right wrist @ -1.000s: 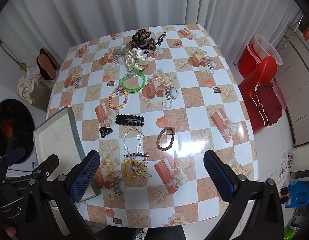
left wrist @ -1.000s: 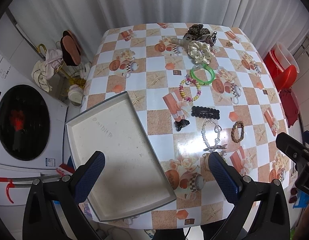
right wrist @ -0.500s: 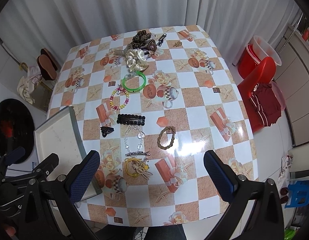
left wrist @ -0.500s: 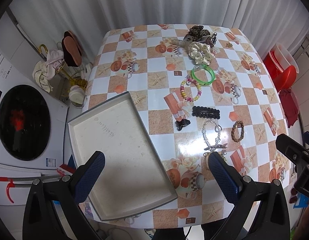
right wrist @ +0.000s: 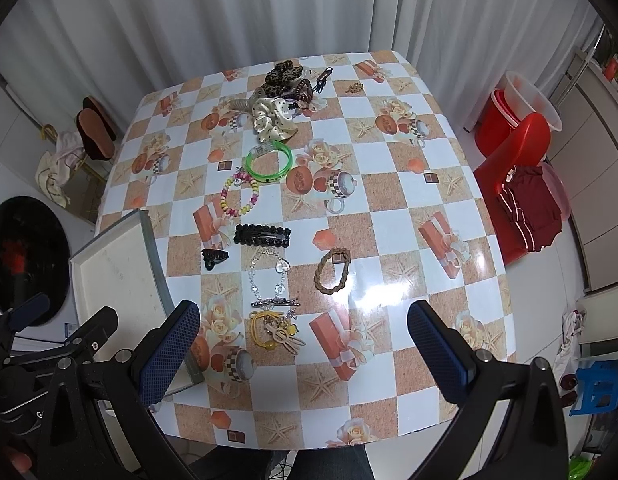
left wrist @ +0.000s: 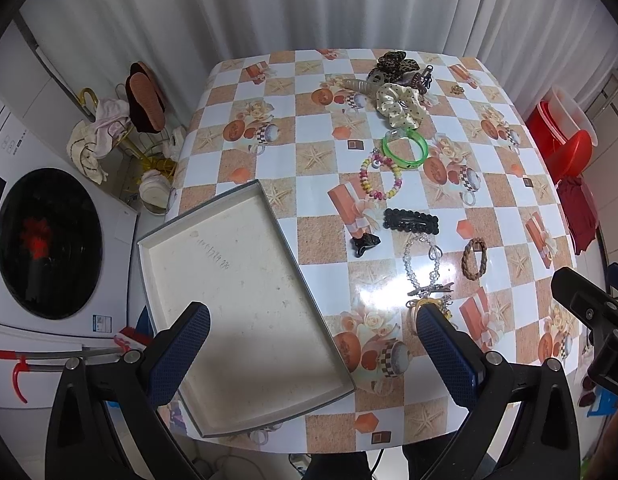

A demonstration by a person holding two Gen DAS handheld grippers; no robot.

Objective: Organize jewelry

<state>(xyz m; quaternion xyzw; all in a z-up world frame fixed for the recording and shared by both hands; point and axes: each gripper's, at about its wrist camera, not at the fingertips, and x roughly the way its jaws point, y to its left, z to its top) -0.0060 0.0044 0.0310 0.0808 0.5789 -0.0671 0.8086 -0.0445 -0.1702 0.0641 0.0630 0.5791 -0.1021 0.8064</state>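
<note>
1. Left gripper (left wrist: 311, 336): jaws spread wide, nothing held, above the tray (left wrist: 213, 236) at the table's left edge.
2. Right gripper (right wrist: 303, 336): spread wide, empty, over the yellow hair tie (right wrist: 271, 330).
3. Other jewelry runs away up the table (right wrist: 393, 216): silver chain (right wrist: 269, 276), braided bracelet (right wrist: 333, 272), black clip (right wrist: 262, 236), green bangle (right wrist: 269, 166).

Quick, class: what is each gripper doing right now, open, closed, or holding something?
Left gripper: open, holding nothing.
Right gripper: open, holding nothing.
</note>
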